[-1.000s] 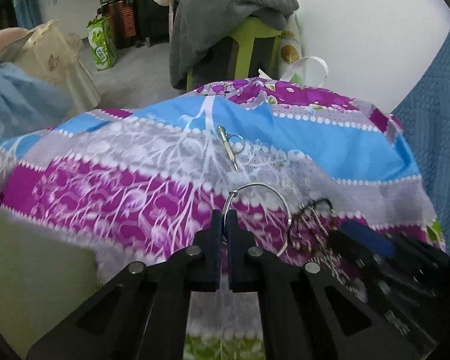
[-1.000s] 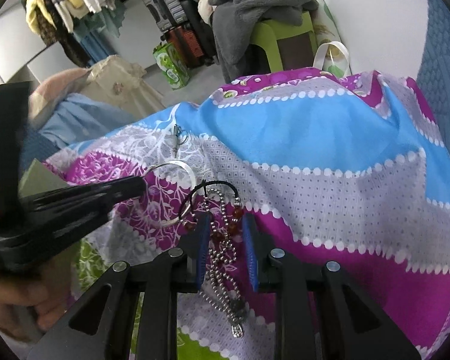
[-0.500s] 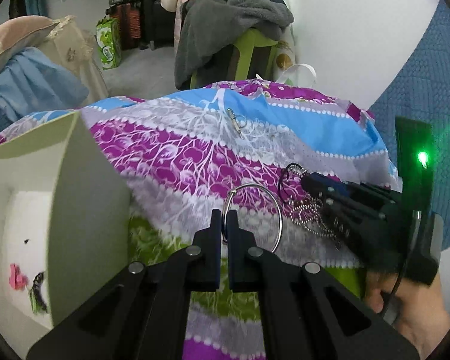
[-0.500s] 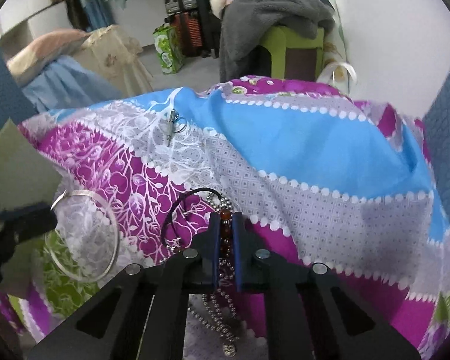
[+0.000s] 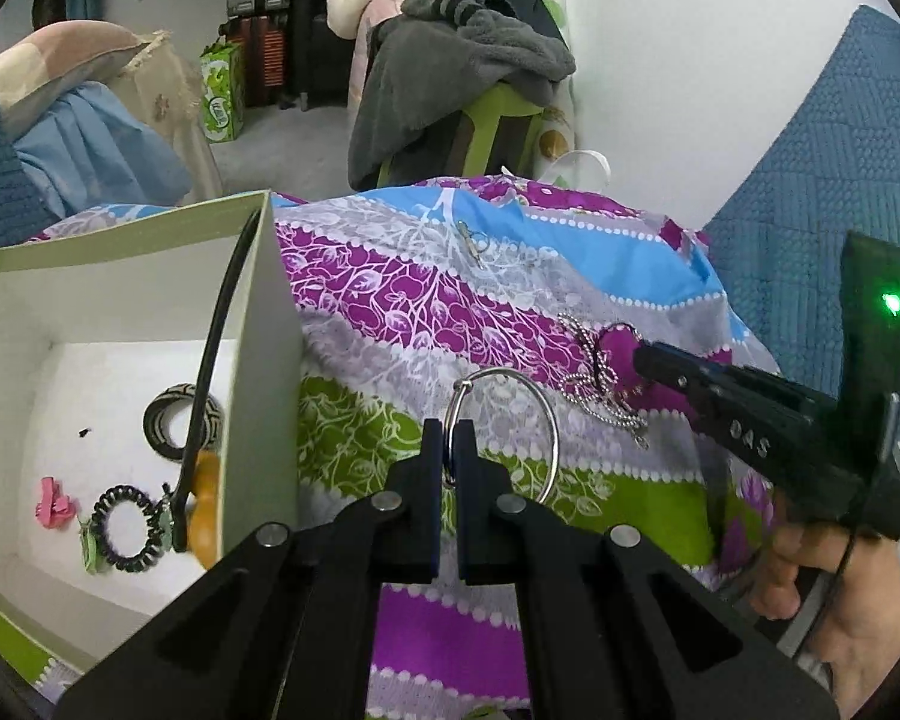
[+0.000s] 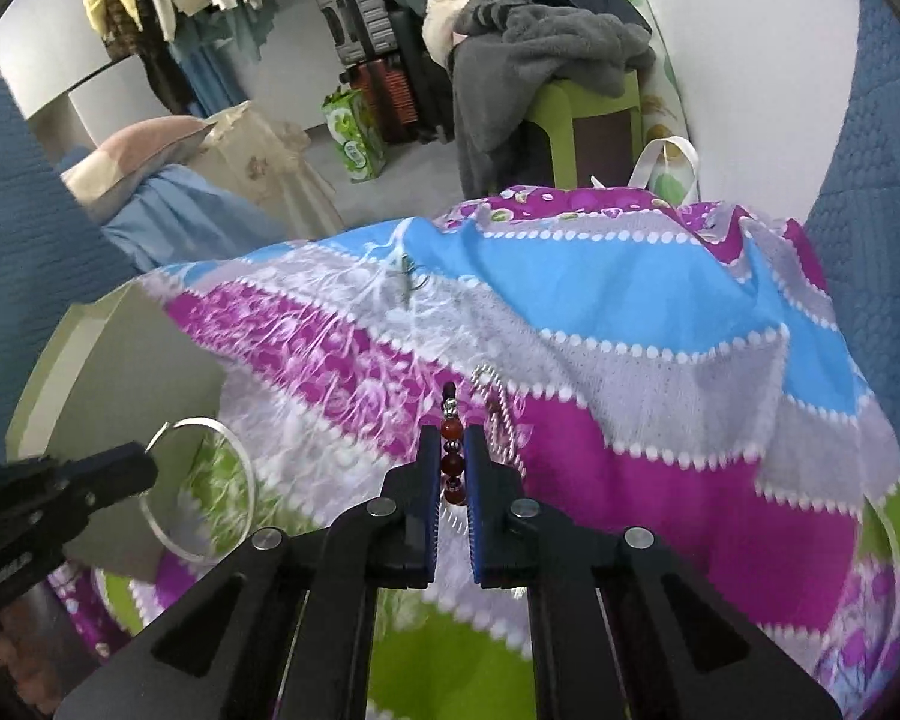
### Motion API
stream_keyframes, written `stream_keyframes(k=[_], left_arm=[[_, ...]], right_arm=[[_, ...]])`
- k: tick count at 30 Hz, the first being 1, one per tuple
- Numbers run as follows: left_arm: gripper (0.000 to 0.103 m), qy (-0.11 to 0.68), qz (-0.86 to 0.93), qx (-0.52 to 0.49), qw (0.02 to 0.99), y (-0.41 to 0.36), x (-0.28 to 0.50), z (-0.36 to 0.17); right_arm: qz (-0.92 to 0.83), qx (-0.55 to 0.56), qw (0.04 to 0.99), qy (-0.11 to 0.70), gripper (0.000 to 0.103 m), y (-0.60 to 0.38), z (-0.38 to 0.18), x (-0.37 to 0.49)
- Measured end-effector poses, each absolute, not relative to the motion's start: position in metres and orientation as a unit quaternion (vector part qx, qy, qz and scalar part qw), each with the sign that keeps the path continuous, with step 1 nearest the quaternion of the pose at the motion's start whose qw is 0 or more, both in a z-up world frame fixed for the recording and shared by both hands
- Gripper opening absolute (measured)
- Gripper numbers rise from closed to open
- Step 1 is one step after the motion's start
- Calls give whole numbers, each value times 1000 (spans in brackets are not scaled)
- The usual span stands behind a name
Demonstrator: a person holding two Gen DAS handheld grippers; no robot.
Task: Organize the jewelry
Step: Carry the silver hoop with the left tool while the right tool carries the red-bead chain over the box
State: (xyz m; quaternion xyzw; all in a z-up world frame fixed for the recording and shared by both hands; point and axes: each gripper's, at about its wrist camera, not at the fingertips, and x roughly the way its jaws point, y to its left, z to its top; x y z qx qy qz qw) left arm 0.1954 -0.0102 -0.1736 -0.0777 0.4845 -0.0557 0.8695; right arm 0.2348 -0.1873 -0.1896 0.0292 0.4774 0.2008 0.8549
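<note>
Cluttered bedroom, patterned bedspread (image 5: 390, 312) as work surface. Open box (image 5: 258, 360) has come into view at left since a second ago. Left gripper (image 5: 448, 438) fingers pinch silver bangle (image 5: 528, 414) near the box; right gripper (image 6: 451, 450) fingers now clamp beaded necklace (image 6: 452, 462), lifted off the bedspread.

Black tool (image 5: 448, 450), blue pads, silver screws, bare hand (image 5: 834, 612)
</note>
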Motion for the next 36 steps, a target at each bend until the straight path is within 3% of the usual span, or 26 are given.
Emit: stream_keyframes(k=[5, 21, 36], left_arm=[[3, 485, -61, -81, 869, -8, 187, -172], [3, 492, -83, -100, 861, 6, 161, -148], [3, 444, -79, -99, 887, 41, 159, -66]], right_arm=[[175, 48, 843, 506, 6, -191, -192, 216], [162, 25, 855, 492, 6, -168, -152, 144], [178, 33, 895, 408, 6, -137, -39, 148]])
